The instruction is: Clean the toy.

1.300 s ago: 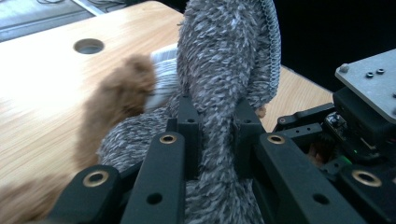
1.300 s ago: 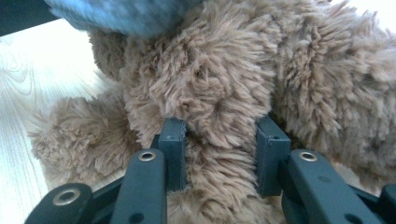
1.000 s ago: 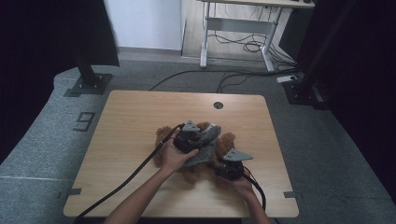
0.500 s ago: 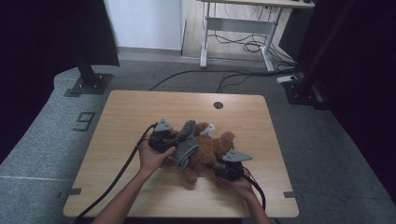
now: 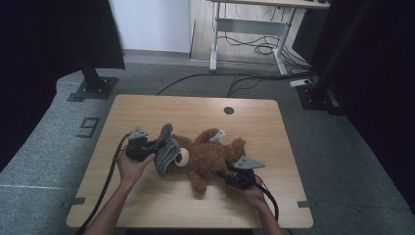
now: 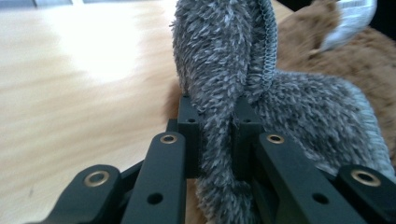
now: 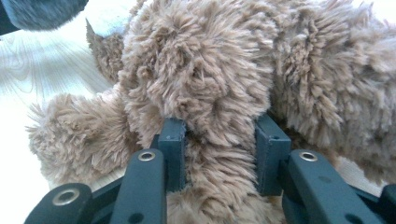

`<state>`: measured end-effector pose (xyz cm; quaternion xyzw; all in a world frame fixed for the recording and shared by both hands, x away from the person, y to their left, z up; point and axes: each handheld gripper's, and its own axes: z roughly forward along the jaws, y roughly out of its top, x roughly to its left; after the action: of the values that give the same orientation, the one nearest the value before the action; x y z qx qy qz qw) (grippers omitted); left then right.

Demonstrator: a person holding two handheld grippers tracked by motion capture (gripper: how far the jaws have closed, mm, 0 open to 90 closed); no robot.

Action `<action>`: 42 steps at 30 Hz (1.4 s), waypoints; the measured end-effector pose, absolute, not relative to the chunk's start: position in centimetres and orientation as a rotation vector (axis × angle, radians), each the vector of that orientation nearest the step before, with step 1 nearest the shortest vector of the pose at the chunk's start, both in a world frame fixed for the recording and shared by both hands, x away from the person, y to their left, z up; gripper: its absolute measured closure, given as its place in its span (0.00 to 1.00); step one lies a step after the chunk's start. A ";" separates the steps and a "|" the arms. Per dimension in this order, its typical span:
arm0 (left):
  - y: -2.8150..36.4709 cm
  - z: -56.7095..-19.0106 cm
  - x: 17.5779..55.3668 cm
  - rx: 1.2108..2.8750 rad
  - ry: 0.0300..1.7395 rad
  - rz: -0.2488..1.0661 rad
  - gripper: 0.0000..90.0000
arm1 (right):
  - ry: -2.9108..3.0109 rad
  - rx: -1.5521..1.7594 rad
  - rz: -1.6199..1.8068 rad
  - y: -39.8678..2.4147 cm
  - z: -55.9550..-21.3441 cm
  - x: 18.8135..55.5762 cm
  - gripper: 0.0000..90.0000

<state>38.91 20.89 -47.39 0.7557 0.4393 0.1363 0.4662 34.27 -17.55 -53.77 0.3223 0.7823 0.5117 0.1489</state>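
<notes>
A brown teddy bear point(image 5: 213, 154) lies on its back across the middle of the wooden table point(image 5: 195, 110), head to the left. A grey fuzzy garment point(image 5: 166, 149) covers part of its head. My left gripper point(image 5: 155, 145) is shut on a fold of this grey garment point(image 6: 219, 88), whose pile fills the gap between the pads in the left gripper view. On the bear's right side, my right gripper point(image 5: 226, 174) is shut on a furry brown limb of the teddy bear point(image 7: 205, 93); which limb I cannot tell.
A round cable hole point(image 5: 228, 110) sits near the table's far edge. A white tag point(image 5: 219, 134) sticks up from the bear. Black stand bases point(image 5: 93, 88) and a desk frame point(image 5: 244, 36) stand on the floor beyond the table. Cables trail off the near edge.
My left gripper has moved leftward across the table, pulling the grey garment off the bear's body toward its head. The right gripper stayed in place on the bear.
</notes>
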 end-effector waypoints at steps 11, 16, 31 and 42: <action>20.6 -46.8 38.9 1.876 1.063 0.366 0.87 | 2.244 0.938 1.478 -17.7 -53.8 34.3 0.69; 21.6 -49.2 40.1 1.863 1.150 0.311 0.87 | 2.244 0.936 1.479 -17.7 -53.8 34.3 0.69; 21.9 -53.7 40.9 1.987 1.236 0.211 0.87 | 2.244 0.947 1.488 -17.8 -53.9 34.4 0.69; 21.1 -45.9 40.3 1.854 1.064 0.290 0.86 | 2.246 0.949 1.495 -17.9 -53.9 34.5 0.69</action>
<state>40.30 21.11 -45.89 0.7573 0.4346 0.1186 0.4727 34.46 -17.93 -53.89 0.3285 0.7775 0.5175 0.1405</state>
